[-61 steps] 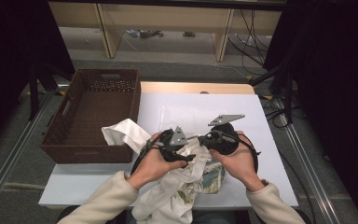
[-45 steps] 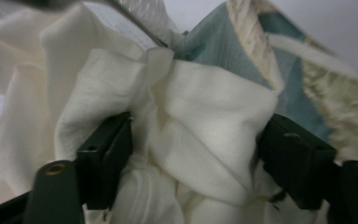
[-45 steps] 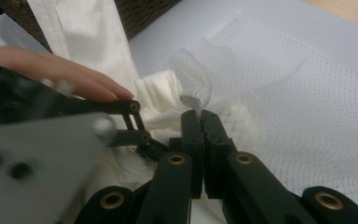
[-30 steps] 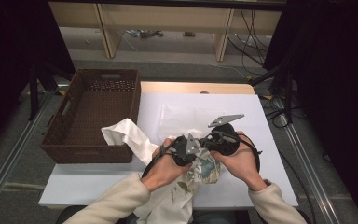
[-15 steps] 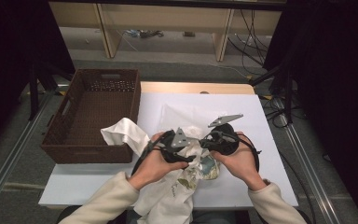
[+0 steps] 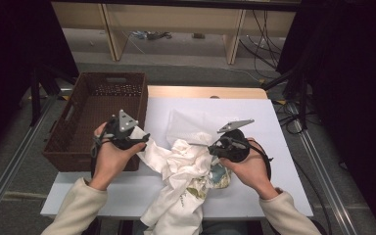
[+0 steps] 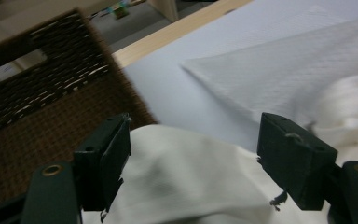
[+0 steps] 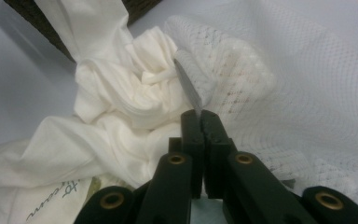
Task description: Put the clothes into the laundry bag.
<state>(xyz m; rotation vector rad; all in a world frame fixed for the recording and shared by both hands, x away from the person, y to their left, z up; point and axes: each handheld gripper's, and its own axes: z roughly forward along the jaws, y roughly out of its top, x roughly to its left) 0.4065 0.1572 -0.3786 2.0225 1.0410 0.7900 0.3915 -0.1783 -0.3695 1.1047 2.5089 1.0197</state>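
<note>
A crumpled white garment (image 6: 178,169) with some print lies mid-table and hangs over the near edge. Behind it a white mesh bag (image 6: 193,122) lies flat. My right gripper (image 6: 211,146) is shut on a folded edge of the mesh bag (image 8: 242,74), beside the garment (image 8: 116,116). My left gripper (image 6: 141,138) is at the right wall of the brown basket (image 6: 93,112). Its jaws have just been opening and stand wide apart (image 7: 196,140). The garment's cloth (image 7: 177,182) lies between and under them, and the pads do not press on it.
The woven basket (image 7: 37,98) stands on the table's left end. White table surface (image 6: 274,161) shows to the right of my right hand. Wooden shelf legs and cables stand on the floor beyond the far edge. Metal rails run along both sides.
My left gripper has swung left from beside the right gripper to the basket's edge and risen a little, with its jaws opened. The garment now spreads leftward. The right gripper has stayed put.
</note>
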